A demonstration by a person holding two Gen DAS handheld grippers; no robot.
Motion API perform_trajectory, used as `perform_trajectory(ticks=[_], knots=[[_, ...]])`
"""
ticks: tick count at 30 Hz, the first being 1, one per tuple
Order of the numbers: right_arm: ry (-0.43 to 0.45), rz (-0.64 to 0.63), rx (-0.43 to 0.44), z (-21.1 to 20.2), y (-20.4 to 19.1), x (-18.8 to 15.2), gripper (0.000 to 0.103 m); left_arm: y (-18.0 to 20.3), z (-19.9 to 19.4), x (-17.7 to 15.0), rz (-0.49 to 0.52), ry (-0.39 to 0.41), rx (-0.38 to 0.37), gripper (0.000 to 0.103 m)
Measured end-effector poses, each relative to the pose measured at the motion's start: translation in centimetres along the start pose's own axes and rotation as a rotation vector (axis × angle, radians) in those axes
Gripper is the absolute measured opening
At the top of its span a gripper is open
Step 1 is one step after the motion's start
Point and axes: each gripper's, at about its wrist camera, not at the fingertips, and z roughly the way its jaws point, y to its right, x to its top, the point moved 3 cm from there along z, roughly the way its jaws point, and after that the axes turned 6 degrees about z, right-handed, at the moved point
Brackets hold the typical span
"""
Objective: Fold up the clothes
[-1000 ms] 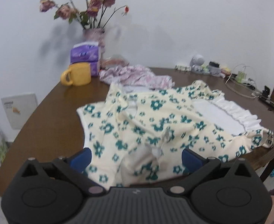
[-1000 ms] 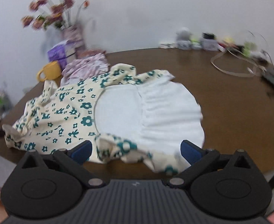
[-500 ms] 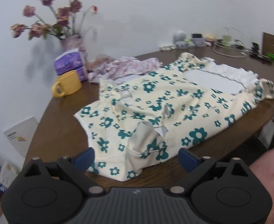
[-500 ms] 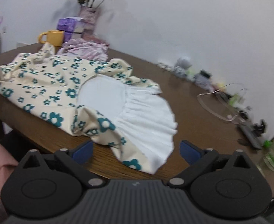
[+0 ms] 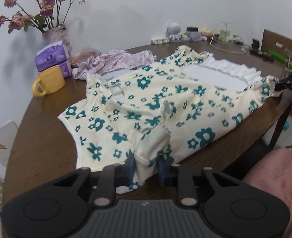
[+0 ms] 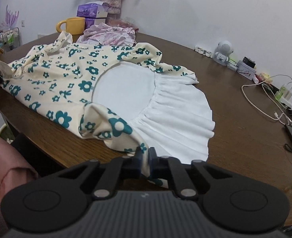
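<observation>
A cream dress with teal flowers and a white ruffled hem lies spread on the round brown table. It also shows in the right wrist view. My left gripper is shut on a fold of the dress at the near table edge. My right gripper is shut on the flowered hem corner next to the white ruffle. The right gripper also shows at the far right of the left wrist view.
A yellow mug, purple tissue packs, a vase of dried roses and a crumpled pink garment sit at the back. Cables and small gadgets lie at the far right. A pink sleeve is near.
Both grippers were open and have closed on the dress edge. Each has moved in closer to the near table edge.
</observation>
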Motion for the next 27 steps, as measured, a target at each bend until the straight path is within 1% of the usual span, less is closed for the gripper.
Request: perform_trajectory(ticks=[3,8,10,13,15,17,18,19,20,21,23,25,27], knots=[[0.018,-0.009,0.000,0.2,0.1,1.1,0.003,-0.7,0.2,0.4,-0.023,0.005,-0.028,0.008],[0.048,-0.031,-0.011,0.8,0.7,3.7,0.003,-2.4,0.9,2.5,-0.026,0.028,-0.007,0.006],[0.058,-0.048,-0.016,1.5,1.4,5.5,0.003,-3.5,1.7,4.0,-0.015,0.039,0.008,0.006],[0.055,-0.097,-0.025,3.4,2.2,8.2,0.003,-5.2,3.7,6.4,0.004,0.034,0.027,0.007],[0.032,-0.138,-0.037,5.3,2.6,9.5,0.003,-6.2,6.1,7.7,0.003,0.006,0.029,0.007],[-0.009,-0.173,-0.040,7.7,2.9,10.7,0.003,-7.1,8.3,8.6,-0.002,-0.027,0.023,0.008],[-0.031,-0.185,-0.038,8.9,3.0,11.0,0.003,-7.4,9.4,8.6,-0.017,-0.051,0.015,0.012],[-0.051,-0.190,-0.038,10.0,3.2,11.3,0.003,-7.7,10.4,8.6,-0.032,-0.075,0.008,0.014],[-0.070,-0.188,-0.040,11.1,3.4,11.4,0.003,-7.9,10.9,8.4,-0.053,-0.085,0.006,0.021],[-0.076,-0.184,-0.040,11.7,3.4,11.4,0.003,-8.1,11.3,8.1,-0.074,-0.095,0.004,0.032],[-0.077,-0.171,-0.044,12.6,3.6,11.3,0.003,-8.4,11.6,7.7,-0.111,-0.100,0.004,0.044],[-0.063,-0.152,-0.048,13.1,3.8,11.5,0.003,-8.7,11.4,7.1,-0.145,-0.089,0.007,0.047],[-0.047,-0.135,-0.049,13.4,4.1,11.8,0.003,-8.9,11.1,6.7,-0.167,-0.084,0.008,0.053]])
